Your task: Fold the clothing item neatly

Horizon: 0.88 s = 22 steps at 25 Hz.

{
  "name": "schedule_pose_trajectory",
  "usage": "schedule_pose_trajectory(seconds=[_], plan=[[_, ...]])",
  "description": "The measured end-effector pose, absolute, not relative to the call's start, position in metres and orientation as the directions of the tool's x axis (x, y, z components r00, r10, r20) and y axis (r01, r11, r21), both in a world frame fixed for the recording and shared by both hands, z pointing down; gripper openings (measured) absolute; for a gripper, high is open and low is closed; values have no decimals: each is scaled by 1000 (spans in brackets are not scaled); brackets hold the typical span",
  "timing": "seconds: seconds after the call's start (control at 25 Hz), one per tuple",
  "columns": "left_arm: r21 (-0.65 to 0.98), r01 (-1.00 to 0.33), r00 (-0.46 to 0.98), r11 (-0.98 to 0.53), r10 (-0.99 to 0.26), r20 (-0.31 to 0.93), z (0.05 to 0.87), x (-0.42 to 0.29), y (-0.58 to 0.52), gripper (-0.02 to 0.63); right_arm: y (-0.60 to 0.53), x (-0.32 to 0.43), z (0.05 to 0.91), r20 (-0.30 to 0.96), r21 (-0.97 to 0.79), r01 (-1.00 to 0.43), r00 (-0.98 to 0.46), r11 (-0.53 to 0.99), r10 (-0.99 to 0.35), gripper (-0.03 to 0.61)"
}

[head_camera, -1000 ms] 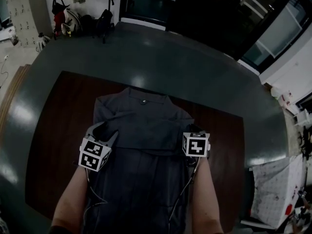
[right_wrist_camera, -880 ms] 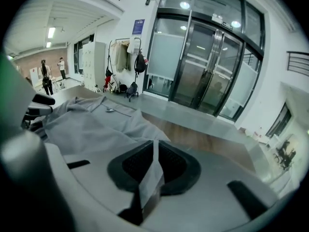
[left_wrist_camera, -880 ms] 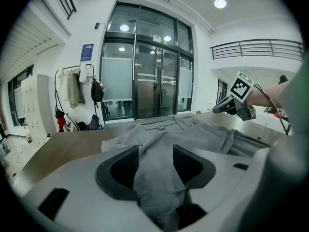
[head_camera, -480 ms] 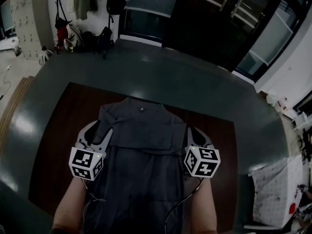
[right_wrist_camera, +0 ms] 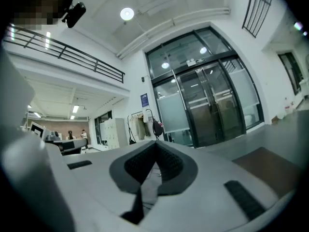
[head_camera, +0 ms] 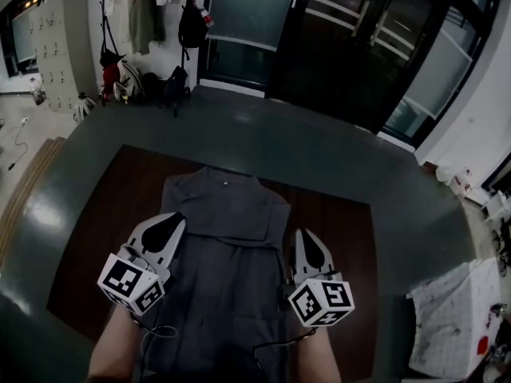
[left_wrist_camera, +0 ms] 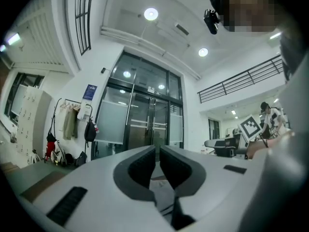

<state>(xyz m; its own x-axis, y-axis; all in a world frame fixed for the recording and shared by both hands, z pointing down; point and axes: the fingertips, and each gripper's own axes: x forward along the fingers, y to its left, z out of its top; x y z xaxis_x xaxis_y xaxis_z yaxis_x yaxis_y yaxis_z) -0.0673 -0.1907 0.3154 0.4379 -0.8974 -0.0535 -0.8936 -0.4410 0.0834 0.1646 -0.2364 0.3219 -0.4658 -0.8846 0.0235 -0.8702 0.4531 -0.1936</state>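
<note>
Jaws on left gripper [left_wrist_camera: 158,149]: pretty much pressed together, only a sliver of gap, nothing in them. They've just been closing.
Jaws on right gripper [right_wrist_camera: 155,144]: tips squeezed right together, empty too, also just closed up.
Where they sit: both point level, up off the cloth, one over each side edge of it.
Clothing item [head_camera: 227,246]: grey, lying flat on the dark brown worktop [head_camera: 88,238], collar end away from the person, near end running out the bottom of the head view.
Further back: glass doors [head_camera: 343,46], plus a coat rack [head_camera: 144,18] with clothes and bags by the wall.
</note>
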Motion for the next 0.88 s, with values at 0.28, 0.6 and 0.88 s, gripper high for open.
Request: schedule_pose_trajectory(seconds=[0.28, 0.6, 0.88], plan=[[43, -915, 401, -401, -916, 0, 334, -49, -173, 9, -225, 177, 336, 47, -219, -833, -529, 508, -847, -11], [-43, -922, 385, -385, -923, 12, 302, -75, -204, 9, -268, 190, 287, 85, -105, -843, -535, 527, -840, -11], [-56, -896, 430, -441, -892, 137, 345, -97, -278, 11, -317, 172, 315, 214, 68, -854, -493, 517, -843, -11]])
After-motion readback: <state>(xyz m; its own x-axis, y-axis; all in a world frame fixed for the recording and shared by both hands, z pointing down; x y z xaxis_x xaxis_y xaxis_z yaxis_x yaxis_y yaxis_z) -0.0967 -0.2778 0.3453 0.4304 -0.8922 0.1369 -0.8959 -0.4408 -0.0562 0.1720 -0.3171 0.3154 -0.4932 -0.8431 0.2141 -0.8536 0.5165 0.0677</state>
